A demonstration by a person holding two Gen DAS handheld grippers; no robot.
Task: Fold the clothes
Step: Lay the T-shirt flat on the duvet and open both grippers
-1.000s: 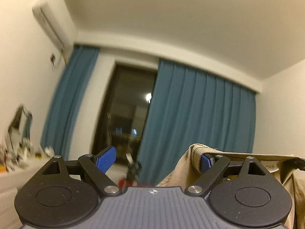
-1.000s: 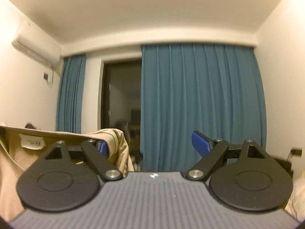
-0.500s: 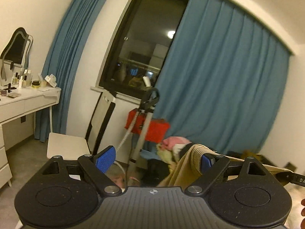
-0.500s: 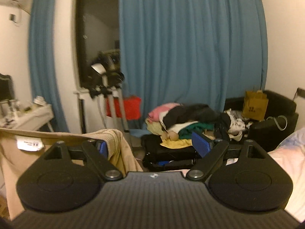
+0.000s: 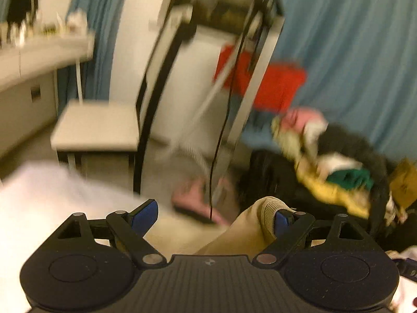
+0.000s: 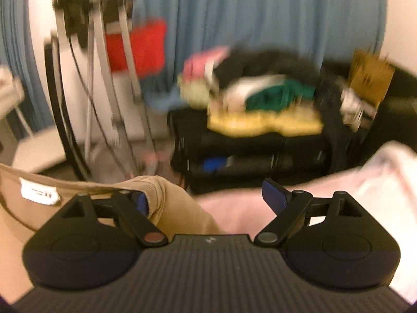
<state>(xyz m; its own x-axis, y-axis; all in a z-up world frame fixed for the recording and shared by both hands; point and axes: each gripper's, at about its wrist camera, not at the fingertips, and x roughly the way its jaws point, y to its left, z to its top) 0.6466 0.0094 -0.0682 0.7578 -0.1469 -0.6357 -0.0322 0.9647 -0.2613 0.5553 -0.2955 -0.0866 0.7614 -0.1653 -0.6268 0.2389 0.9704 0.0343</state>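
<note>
1. My left hand-held gripper (image 5: 215, 216) has its jaws spread wide, with the ribbed hem of the tan garment (image 5: 250, 229) draped over the right-side blue pad (image 5: 280, 220); nothing is pinched between the two pads.
2. My right hand-held gripper (image 6: 206, 199) is likewise wide apart, the same tan garment (image 6: 172, 203) hooked over its left-side pad, its white label (image 6: 39, 195) showing at the far left of that view.
3. The garment hangs between my two tools, its lower cloth lying on the pale pink bed (image 6: 351, 187) just beyond the fingers.
4. Past the bed edge, a white chair (image 5: 96, 125) stands on the floor on the left, with pink slippers (image 5: 200, 200), I think, near a tripod (image 5: 234, 91); the blur makes them hard to read.
5. Farther off, a heap of clothes (image 6: 263, 99) in yellow, green, pink and black sits on a black case.
6. Behind everything hang blue curtains (image 6: 260, 13), with a red box (image 5: 268, 86) against them and a white worktop (image 5: 39, 52) at far left.
</note>
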